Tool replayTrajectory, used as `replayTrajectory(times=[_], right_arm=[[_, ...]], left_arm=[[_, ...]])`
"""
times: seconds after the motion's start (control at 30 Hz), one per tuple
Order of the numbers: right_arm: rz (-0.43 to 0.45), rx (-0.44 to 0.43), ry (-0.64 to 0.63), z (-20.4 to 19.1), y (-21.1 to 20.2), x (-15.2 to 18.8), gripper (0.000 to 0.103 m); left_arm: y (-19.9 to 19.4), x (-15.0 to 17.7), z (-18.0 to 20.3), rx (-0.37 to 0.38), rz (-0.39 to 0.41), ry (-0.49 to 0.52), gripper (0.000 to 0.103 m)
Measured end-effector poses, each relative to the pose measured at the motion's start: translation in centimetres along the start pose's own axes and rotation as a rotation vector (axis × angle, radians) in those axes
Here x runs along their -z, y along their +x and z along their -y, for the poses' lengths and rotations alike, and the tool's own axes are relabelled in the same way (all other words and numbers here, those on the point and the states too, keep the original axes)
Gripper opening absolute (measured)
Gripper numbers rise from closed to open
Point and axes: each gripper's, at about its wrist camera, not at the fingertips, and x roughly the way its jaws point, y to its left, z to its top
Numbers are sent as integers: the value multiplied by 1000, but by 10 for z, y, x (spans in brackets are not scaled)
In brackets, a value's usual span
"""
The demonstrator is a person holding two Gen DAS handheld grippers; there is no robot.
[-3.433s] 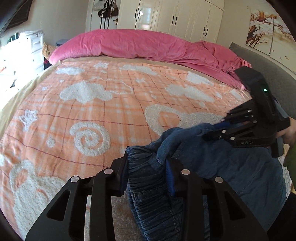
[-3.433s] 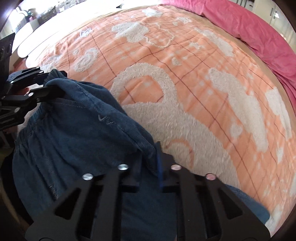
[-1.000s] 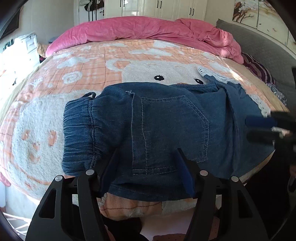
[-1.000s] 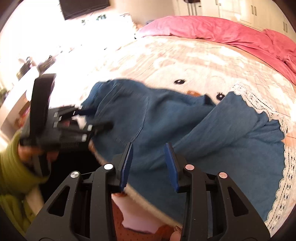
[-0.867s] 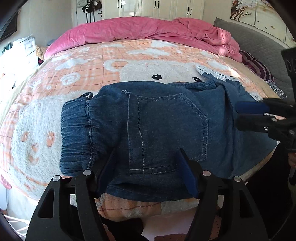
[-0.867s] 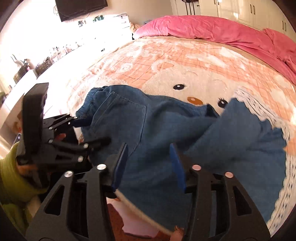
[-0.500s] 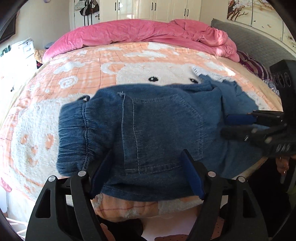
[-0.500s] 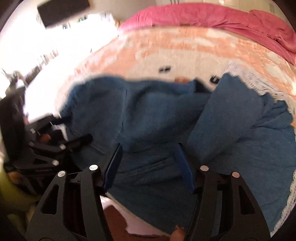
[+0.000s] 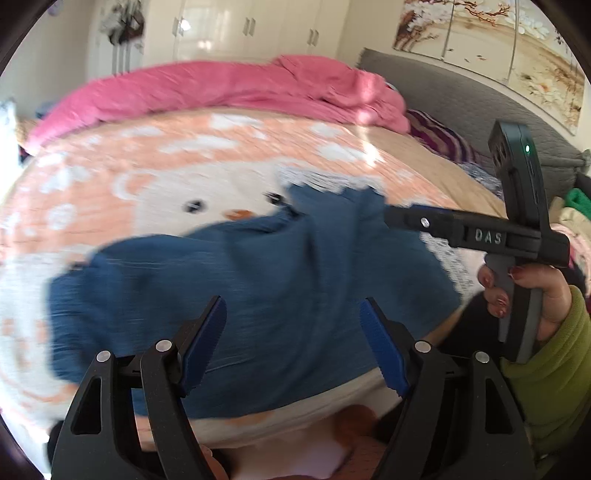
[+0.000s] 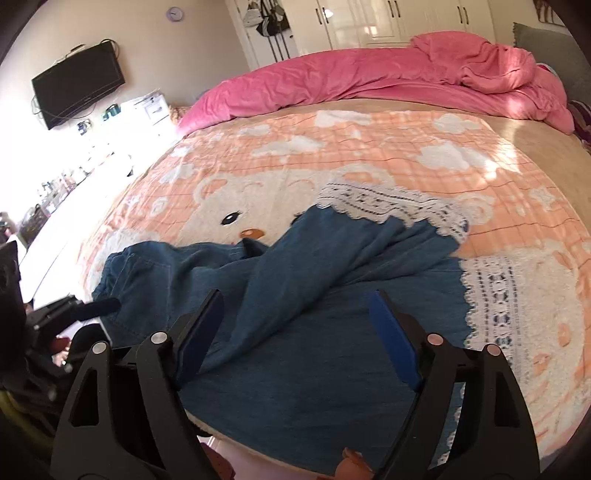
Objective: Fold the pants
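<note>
Blue denim pants (image 9: 277,277) with white lace hems (image 10: 388,206) lie crumpled across the near edge of the bed, waistband to the left, one leg draped over the other (image 10: 314,266). My left gripper (image 9: 291,310) hovers open above the seat of the pants, nothing between its blue pads. My right gripper (image 10: 295,299) hangs over the legs, its jaws opening, with cloth below them but not pinched. In the left wrist view the right gripper (image 9: 391,218) reaches in from the right, carried by a hand in a green sleeve. The left gripper's (image 10: 107,304) tip shows by the waistband.
The bed carries an orange and white bear blanket (image 10: 369,155). A pink duvet (image 10: 369,81) is bunched along its far side. A grey headboard (image 9: 461,107) stands at the right, white wardrobes (image 10: 369,22) behind, a wall TV (image 10: 77,83) and cluttered shelves to the left.
Both grippers, earlier shut on the lifted pants, have let go and drawn back from them. The right jaws have spread much wider. The pants now rest on the bed.
</note>
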Motion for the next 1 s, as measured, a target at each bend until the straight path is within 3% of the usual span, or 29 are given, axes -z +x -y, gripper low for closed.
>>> replayTrajectory(times=[0.07, 0.13, 0.2, 0.3, 0.4, 0.53, 0.67, 0.87, 1.0], right_arm=[[7, 24, -3, 5, -1, -5, 77], [5, 34, -11, 9, -1, -11, 77], [3, 50, -20, 12, 0, -16, 77], [1, 58, -32, 13, 7, -22, 77], [-8, 57, -32, 14, 13, -25, 77], [-26, 67, -54, 10, 22, -31, 77], [-46, 88, -92, 2, 42, -49, 77], [-93, 139, -194, -22, 91, -84, 77], [-149, 280, -271, -28, 142, -102, 77]], left_arm=[[17, -1, 7, 34, -39, 3, 71], [34, -2, 12, 50, -80, 16, 60], [50, -4, 13, 64, -124, 13, 56], [70, -4, 8, 104, -170, -44, 44], [81, -2, 6, 130, -183, -76, 42], [86, -3, 0, 132, -169, -110, 37], [86, -1, -5, 198, -119, -148, 20], [89, 6, 6, 290, -80, -61, 20], [88, 10, 13, 268, -67, -2, 20]])
